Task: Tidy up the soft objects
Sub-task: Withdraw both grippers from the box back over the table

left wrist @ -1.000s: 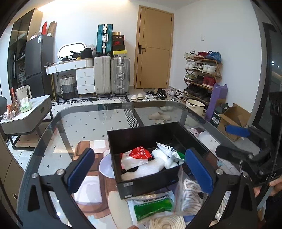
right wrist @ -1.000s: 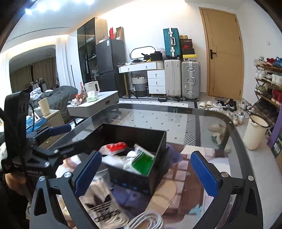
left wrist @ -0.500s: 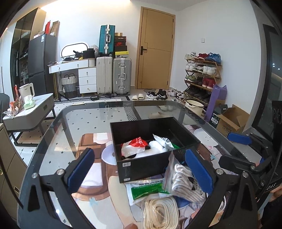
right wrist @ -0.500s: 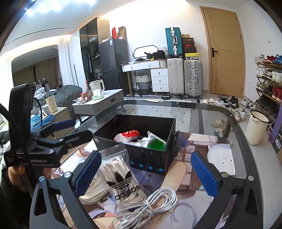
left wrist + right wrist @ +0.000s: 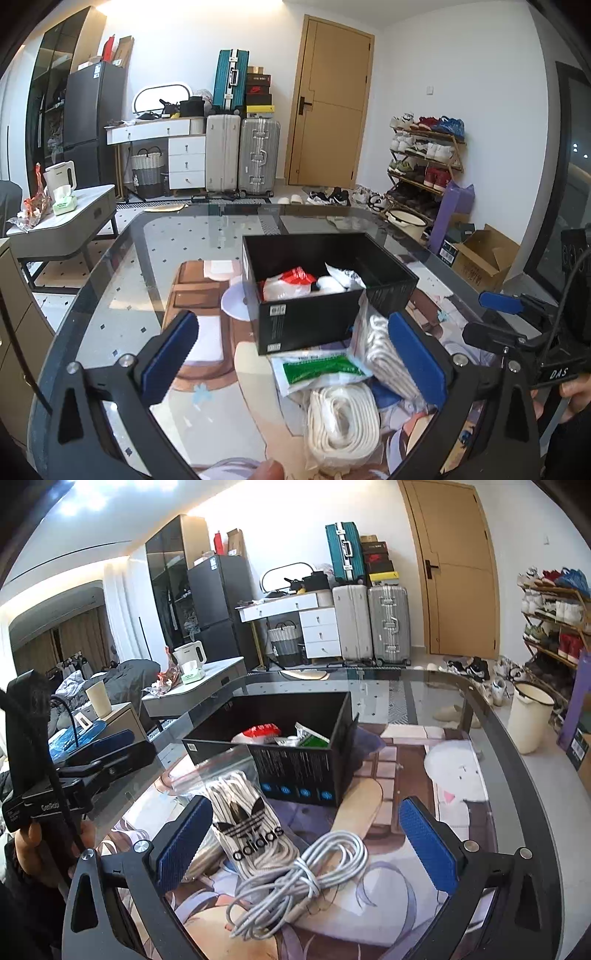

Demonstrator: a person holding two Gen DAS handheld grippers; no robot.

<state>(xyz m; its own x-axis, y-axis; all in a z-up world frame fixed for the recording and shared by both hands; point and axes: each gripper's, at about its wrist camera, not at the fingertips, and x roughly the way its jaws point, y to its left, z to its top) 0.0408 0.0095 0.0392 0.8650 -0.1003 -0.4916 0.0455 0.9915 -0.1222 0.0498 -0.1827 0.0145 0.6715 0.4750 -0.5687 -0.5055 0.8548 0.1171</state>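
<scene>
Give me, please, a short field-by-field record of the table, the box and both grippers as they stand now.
container: black box on glass table, open top
in box: red-and-white packet, other packets
outside box: adidas bag of laces, green-label packet, white rope coil, grey cable
left gripper: open, empty
right gripper: open, empty, above bag and cable

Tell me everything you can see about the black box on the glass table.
The black box is an open, lidless rectangular carton, apparently cardboard, standing upright on the glass table. Its short wall carries small white labels; in the right wrist view a long wall shows fine print and a row of blue icons. Inside lie soft packets: one red and white, others white and green. A clear bag of white laces leans against its near corner. Neither gripper touches it.
</scene>
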